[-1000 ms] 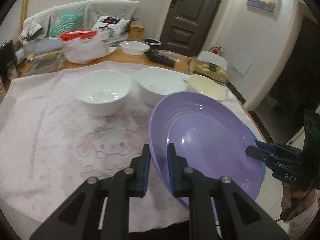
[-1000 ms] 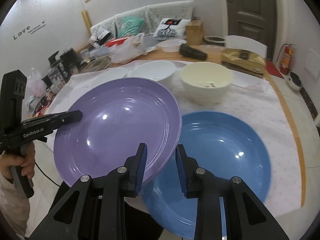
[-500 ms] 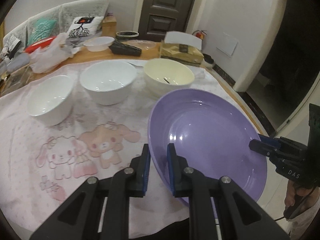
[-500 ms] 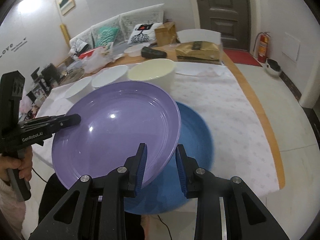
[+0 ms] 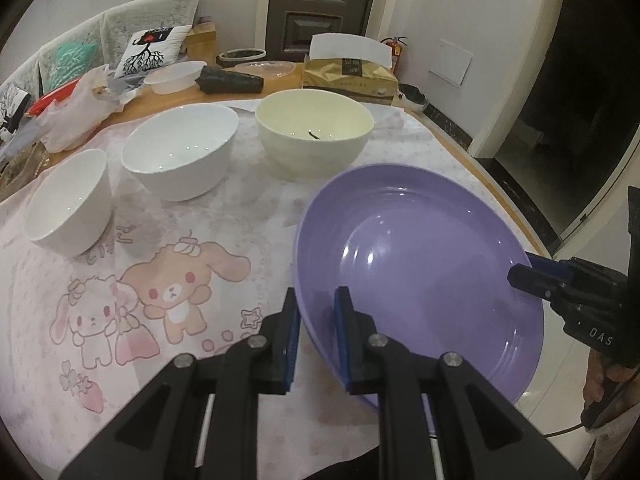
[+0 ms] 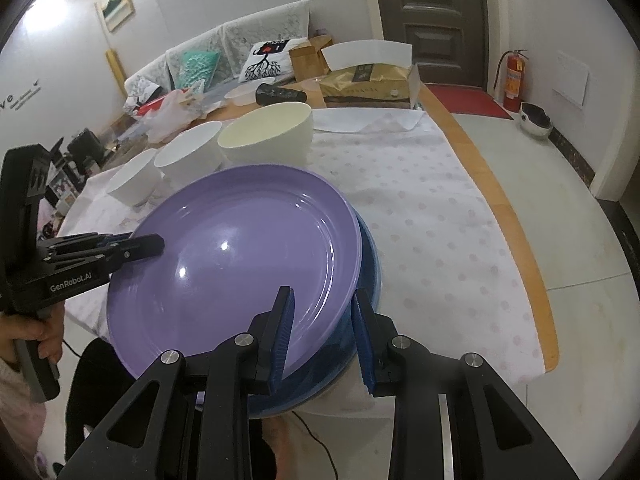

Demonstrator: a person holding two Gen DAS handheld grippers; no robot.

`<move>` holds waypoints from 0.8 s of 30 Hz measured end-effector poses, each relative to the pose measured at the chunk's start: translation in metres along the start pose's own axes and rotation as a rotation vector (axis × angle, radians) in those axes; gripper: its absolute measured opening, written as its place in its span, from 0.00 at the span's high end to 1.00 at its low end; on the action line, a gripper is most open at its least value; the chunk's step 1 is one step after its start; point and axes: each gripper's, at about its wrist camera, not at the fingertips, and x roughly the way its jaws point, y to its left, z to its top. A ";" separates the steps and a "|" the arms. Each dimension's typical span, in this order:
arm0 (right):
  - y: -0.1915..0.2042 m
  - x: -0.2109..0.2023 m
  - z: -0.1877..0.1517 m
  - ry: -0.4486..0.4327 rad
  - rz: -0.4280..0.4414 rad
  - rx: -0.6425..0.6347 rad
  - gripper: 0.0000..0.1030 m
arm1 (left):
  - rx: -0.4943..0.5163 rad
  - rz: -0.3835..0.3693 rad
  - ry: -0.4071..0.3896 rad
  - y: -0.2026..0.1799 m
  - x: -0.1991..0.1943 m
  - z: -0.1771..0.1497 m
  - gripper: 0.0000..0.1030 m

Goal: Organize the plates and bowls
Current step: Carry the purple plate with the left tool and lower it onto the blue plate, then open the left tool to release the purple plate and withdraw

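Note:
A purple plate [image 5: 420, 268] is held by both grippers. My left gripper [image 5: 316, 308] is shut on its near-left rim; my right gripper [image 6: 322, 312] is shut on its opposite rim, and shows at the right of the left wrist view [image 5: 532, 276]. In the right wrist view the purple plate [image 6: 236, 264] sits just over a blue plate [image 6: 366, 268], whose edge shows under it at the table's front edge. Two white bowls [image 5: 68, 200] [image 5: 180, 150] and a cream bowl [image 5: 314, 132] stand in a row behind.
The table has a pink cartoon cloth [image 5: 160, 280]. At its far end are a gold tissue box [image 5: 348, 80], a black pouch [image 5: 230, 80], a plastic bag [image 5: 76, 112] and a white container [image 5: 176, 76]. The table's right edge [image 6: 516, 216] borders open floor.
Both grippers carried the purple plate to the right and lowered it over the blue plate, which is now almost fully covered. The grips have not changed.

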 end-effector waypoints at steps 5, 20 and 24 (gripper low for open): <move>0.000 0.004 -0.001 0.009 -0.005 -0.001 0.76 | 0.018 0.012 -0.001 -0.002 0.001 -0.002 0.87; -0.002 0.004 0.001 0.020 -0.058 -0.001 0.73 | 0.081 0.026 0.000 -0.013 0.005 -0.003 0.72; -0.003 0.004 0.003 0.031 -0.056 -0.001 0.71 | 0.077 0.024 -0.002 -0.012 0.005 -0.002 0.68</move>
